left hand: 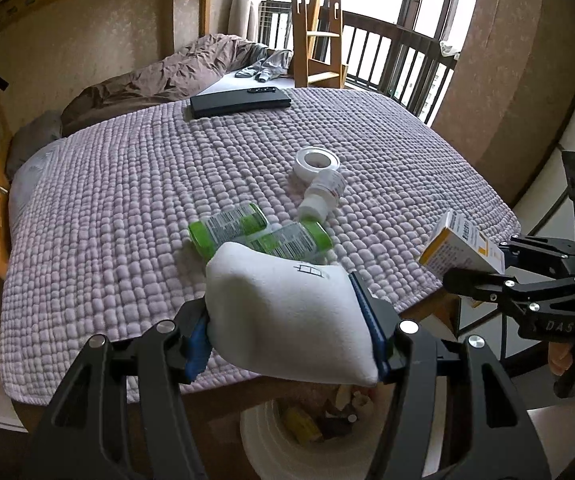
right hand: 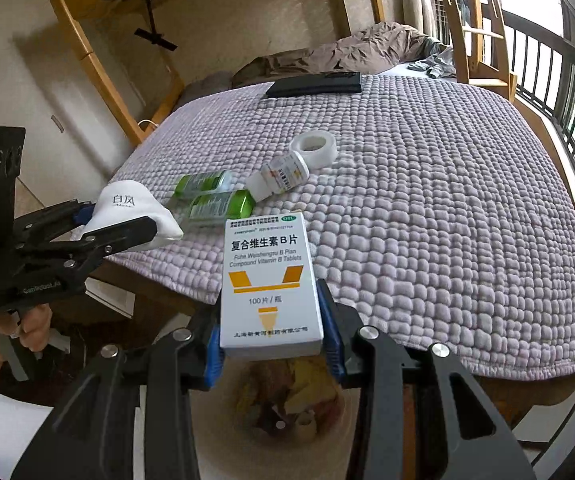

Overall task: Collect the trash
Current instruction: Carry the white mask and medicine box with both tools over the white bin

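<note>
My left gripper (left hand: 287, 332) is shut on a white cloth pouch (left hand: 287, 312), held over the white trash bin (left hand: 263, 440) below the bed edge; the pouch also shows in the right wrist view (right hand: 127, 212). My right gripper (right hand: 273, 344) is shut on a white and orange vitamin B box (right hand: 269, 284), held above the bin (right hand: 215, 432); the box also shows in the left wrist view (left hand: 459, 248). On the quilt lie two green bottles (left hand: 255, 232), a small white pill bottle (left hand: 321, 196) and a white tape roll (left hand: 315, 162).
A black flat case (left hand: 239, 102) lies at the far side of the lilac quilt (left hand: 127, 200). Brown bedding is bunched behind it. A wooden ladder (left hand: 319, 20) and a dark railing (left hand: 399, 60) stand at the back right. The bin holds mixed trash.
</note>
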`<state>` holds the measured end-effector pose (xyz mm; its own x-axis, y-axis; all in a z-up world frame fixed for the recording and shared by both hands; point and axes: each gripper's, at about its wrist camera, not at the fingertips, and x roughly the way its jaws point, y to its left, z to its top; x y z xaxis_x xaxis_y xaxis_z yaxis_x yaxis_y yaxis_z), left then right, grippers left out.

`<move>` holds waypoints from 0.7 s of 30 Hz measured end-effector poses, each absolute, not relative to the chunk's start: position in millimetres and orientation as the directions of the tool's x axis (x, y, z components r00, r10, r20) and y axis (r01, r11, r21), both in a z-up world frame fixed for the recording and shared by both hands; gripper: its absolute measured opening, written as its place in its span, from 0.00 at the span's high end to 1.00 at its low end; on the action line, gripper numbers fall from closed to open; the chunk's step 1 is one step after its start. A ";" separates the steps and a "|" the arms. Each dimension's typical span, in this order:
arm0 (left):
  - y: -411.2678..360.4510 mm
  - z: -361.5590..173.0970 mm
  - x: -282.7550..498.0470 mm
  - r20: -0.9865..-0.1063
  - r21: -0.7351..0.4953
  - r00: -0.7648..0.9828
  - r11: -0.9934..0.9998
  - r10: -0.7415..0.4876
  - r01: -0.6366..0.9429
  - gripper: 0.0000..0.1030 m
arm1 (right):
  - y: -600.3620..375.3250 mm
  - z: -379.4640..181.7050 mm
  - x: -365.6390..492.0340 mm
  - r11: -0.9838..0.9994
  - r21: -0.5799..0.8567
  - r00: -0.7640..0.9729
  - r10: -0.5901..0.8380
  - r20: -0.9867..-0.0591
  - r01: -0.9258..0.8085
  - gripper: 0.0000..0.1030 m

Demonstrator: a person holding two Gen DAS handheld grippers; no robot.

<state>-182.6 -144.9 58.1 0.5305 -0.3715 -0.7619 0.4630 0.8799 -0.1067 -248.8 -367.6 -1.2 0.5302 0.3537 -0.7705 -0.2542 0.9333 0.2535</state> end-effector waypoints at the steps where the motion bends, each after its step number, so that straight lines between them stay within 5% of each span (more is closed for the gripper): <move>1: -145.0 57.6 -183.5 -0.763 -0.108 0.529 0.880 -0.372 0.463 0.40 | -367.0 -1.5 -251.6 0.933 0.252 0.530 0.353 -0.771 -0.255 0.62; 21: -146.4 48.6 -220.5 -0.790 -0.120 0.479 0.863 -0.382 0.491 0.40 | -359.4 -2.2 -278.5 0.914 0.278 0.490 0.395 -0.777 -0.296 0.62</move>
<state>-220.5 -146.4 48.6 0.4792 -0.3822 -0.7901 0.4905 0.8631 -0.1200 -278.5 -359.4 -2.2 0.4904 0.3952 -0.7767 -0.2959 0.9138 0.2781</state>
